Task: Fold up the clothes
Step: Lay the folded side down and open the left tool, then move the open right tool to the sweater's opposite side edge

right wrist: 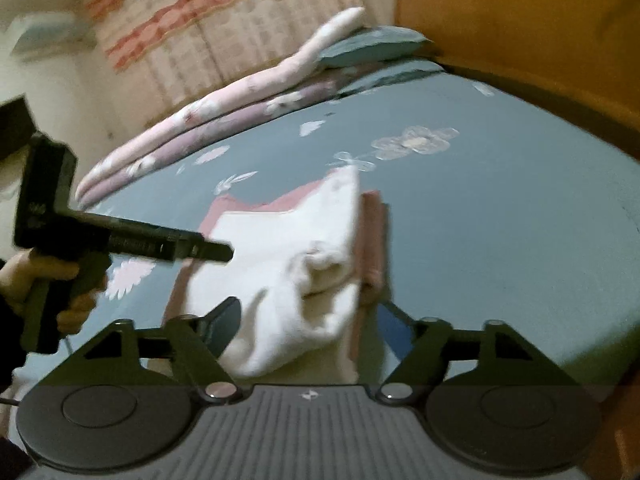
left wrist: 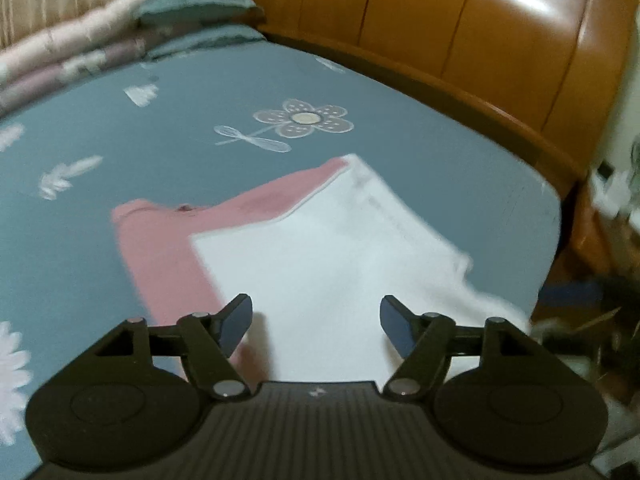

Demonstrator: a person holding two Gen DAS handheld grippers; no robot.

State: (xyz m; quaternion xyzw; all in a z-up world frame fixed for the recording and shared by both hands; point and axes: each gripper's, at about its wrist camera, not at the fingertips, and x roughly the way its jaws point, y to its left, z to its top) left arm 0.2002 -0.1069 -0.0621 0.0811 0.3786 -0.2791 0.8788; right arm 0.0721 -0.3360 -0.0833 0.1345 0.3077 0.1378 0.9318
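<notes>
A white garment (left wrist: 320,256) lies on top of a pink garment (left wrist: 160,256) on the blue-grey bed sheet (left wrist: 120,152). My left gripper (left wrist: 316,324) is open and empty, hovering over the near edge of the white garment. In the right wrist view the white garment (right wrist: 288,264) is bunched and partly folded over the pink one (right wrist: 374,236). My right gripper (right wrist: 308,328) is open around the white cloth's near edge; its jaws stand wide apart. The left gripper (right wrist: 216,252), held in a hand, points at the cloth from the left.
A wooden headboard (left wrist: 480,40) runs along the far right side of the bed. A folded pink floral quilt (left wrist: 60,52) and a blue-grey pillow (left wrist: 200,4) lie at the far left. Clutter (left wrist: 616,200) sits beyond the bed's right corner.
</notes>
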